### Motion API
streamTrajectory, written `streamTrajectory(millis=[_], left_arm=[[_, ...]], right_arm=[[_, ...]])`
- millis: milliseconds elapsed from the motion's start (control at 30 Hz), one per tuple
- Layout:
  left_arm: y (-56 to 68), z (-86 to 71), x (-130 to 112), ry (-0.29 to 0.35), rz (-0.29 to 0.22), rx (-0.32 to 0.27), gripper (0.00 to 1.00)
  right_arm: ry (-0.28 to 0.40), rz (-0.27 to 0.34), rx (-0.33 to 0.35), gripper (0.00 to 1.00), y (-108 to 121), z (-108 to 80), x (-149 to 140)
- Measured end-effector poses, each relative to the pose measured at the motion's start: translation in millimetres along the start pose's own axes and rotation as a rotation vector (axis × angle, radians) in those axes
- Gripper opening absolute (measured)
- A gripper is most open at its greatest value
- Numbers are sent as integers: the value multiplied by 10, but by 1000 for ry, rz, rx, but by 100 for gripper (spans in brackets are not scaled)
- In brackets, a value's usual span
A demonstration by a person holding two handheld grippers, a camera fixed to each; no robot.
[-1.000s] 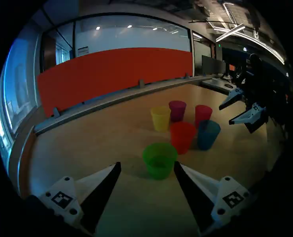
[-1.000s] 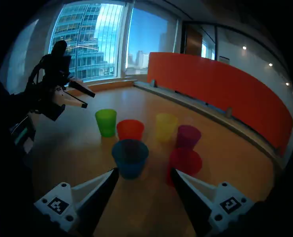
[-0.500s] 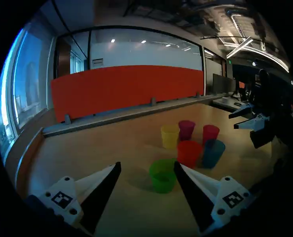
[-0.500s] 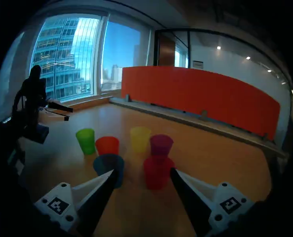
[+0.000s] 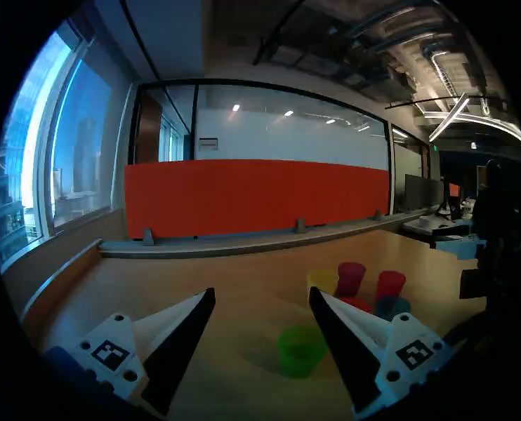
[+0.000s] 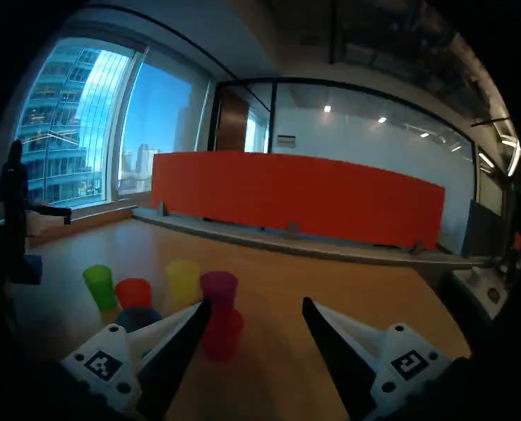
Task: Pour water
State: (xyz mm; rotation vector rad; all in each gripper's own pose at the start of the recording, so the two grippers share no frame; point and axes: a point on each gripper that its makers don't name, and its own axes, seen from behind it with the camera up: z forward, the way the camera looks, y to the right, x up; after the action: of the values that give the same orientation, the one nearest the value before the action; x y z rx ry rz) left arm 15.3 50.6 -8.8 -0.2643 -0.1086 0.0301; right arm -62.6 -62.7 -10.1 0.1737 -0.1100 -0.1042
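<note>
Six empty plastic cups stand clustered on the wooden table (image 5: 211, 281). In the left gripper view the green cup (image 5: 301, 349) is nearest, just below and right of my open left gripper (image 5: 260, 295). Behind it stand the yellow cup (image 5: 321, 281), purple cup (image 5: 351, 277), red cup (image 5: 390, 284) and blue cup (image 5: 394, 306); an orange cup (image 5: 359, 303) is half hidden by my finger. In the right gripper view my open right gripper (image 6: 255, 303) hovers above the red cup (image 6: 225, 337) and purple cup (image 6: 219, 288). The blue cup (image 6: 137, 319) peeks from behind its left finger.
An orange partition (image 5: 253, 196) runs along the table's far edge, with glass walls behind and tall windows (image 6: 71, 140) to one side. The other gripper and the dark figure holding it sit at the right edge (image 5: 464, 247) and at the left edge (image 6: 46, 209).
Both cameras have tilted upward and drawn back, so the cups have slid low in each view and look smaller. Both grippers stay open and hold nothing.
</note>
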Motion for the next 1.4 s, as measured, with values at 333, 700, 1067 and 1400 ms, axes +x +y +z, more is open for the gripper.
streamTrajectory(millis=[333,700,1067,1400], left_arm=[[5,-21,112,69,-34,84,100],[-67,-48,94,105,-44,150,100],[-147,-27,113,140,-26,197,100],[-247,-36,7,172,-3,249,100]], right_arm=[[94,25,-170,100,267,-52,184],[128,143,-284,100,555,-125,115],[139,158,-291,100,646,-107,205],[110,139,-326,100,705,-132,158]])
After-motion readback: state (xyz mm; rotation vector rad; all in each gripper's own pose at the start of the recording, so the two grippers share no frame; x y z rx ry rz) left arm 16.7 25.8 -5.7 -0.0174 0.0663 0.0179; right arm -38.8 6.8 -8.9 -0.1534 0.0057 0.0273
